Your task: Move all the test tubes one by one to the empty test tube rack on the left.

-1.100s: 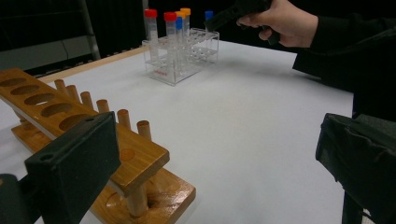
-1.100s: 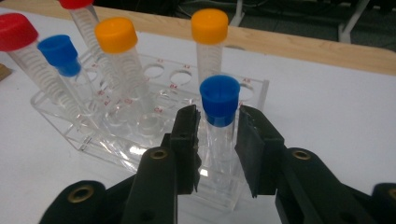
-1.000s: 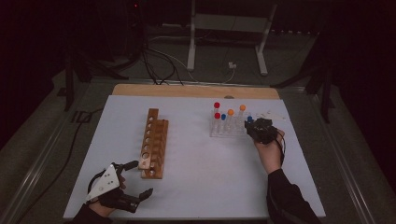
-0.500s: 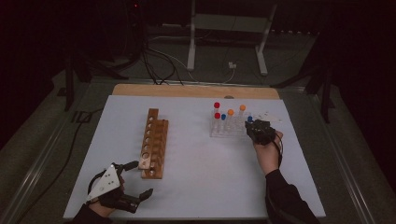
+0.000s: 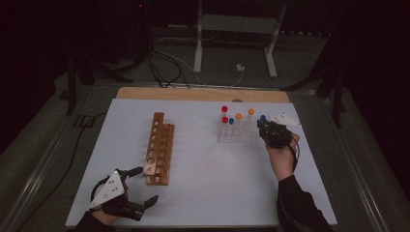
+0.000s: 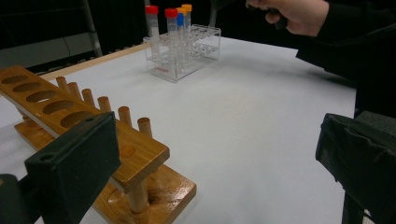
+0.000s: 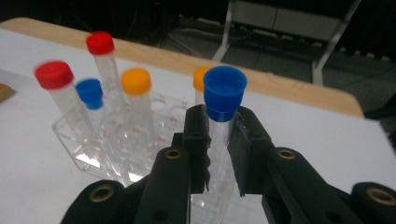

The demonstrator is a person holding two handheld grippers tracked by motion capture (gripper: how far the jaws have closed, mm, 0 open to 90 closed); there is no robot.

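My right gripper (image 7: 219, 140) is clamped on a blue tube (image 7: 223, 100): both black jaws press the clear wall just under the blue cap, and the tube stands upright between them. Its jaws have just been closing, with that tube between them. In the high view I see the right gripper (image 5: 269, 131) at the right end of the clear rack (image 5: 231, 137), held from below by my right hand (image 5: 283, 155), with the blue cap (image 5: 263, 118) showing just above it. The tube's lower end is hidden behind the jaws, so I cannot tell whether it is clear of its rack hole.

Just left of the held tube, the rack (image 7: 88, 154) carries two red tubes (image 7: 55, 77), a second blue one (image 7: 89, 93) and two orange ones (image 7: 136, 82), all upright.

My left gripper (image 5: 137, 192) rests at the near left corner of the white table (image 5: 203, 179), its jaws spread wide with nothing between them. In the left gripper view its jaws frame the near end of the wooden rack (image 6: 74, 116), whose holes are empty, with a row of pegs along its base. In the high view the wooden rack (image 5: 158, 147) lies just ahead of that gripper, well apart from the clear rack.
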